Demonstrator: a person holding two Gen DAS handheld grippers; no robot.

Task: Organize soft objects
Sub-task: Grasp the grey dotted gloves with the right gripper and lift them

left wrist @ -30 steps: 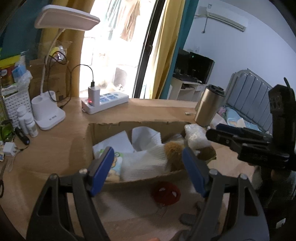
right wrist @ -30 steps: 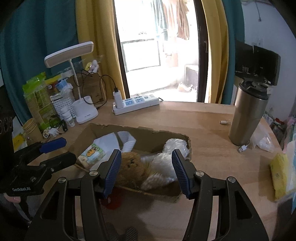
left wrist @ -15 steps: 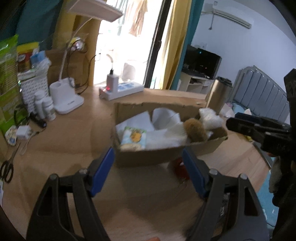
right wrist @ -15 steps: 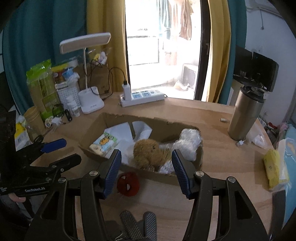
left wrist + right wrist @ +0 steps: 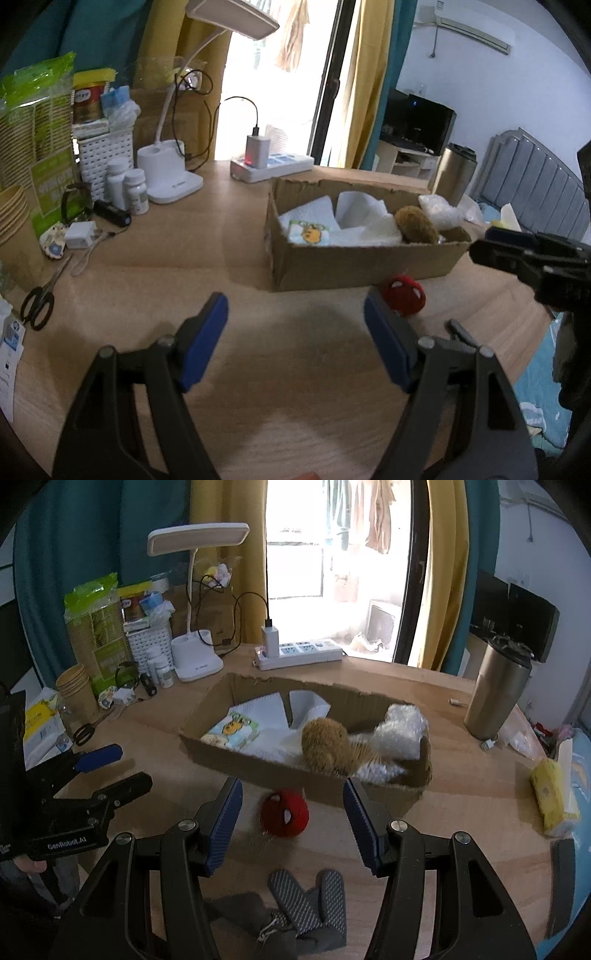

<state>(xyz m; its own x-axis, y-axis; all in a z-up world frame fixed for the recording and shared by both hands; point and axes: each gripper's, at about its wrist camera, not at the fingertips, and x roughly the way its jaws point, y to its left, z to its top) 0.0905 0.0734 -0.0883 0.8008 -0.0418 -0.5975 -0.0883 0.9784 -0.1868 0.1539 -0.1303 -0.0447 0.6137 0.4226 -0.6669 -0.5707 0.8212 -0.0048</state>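
Observation:
A cardboard box [image 5: 258,766] on the wooden table holds a brown plush [image 5: 325,744], a white fluffy toy [image 5: 400,733], white cloths and a cartoon-print pack [image 5: 232,729]. The box also shows in the left wrist view [image 5: 354,262]. A red spider-face plush ball [image 5: 284,812] lies on the table in front of the box; in the left wrist view it [image 5: 404,295] is by my right fingertip. Grey gloves [image 5: 306,904] lie near me. My right gripper [image 5: 291,827] is open and empty above the ball and gloves. My left gripper [image 5: 295,339] is open and empty over bare table.
A desk lamp [image 5: 195,661], power strip [image 5: 299,653], pill bottles, paper cups [image 5: 75,686] and scissors [image 5: 35,302] crowd the left side. A steel tumbler [image 5: 496,694] stands at the right, and a yellow packet [image 5: 552,799] lies near the right edge.
Both grippers have pulled back from the box toward me and the left one has swung left. The box now sits farther away. The red ball and gloves have come into fuller view.

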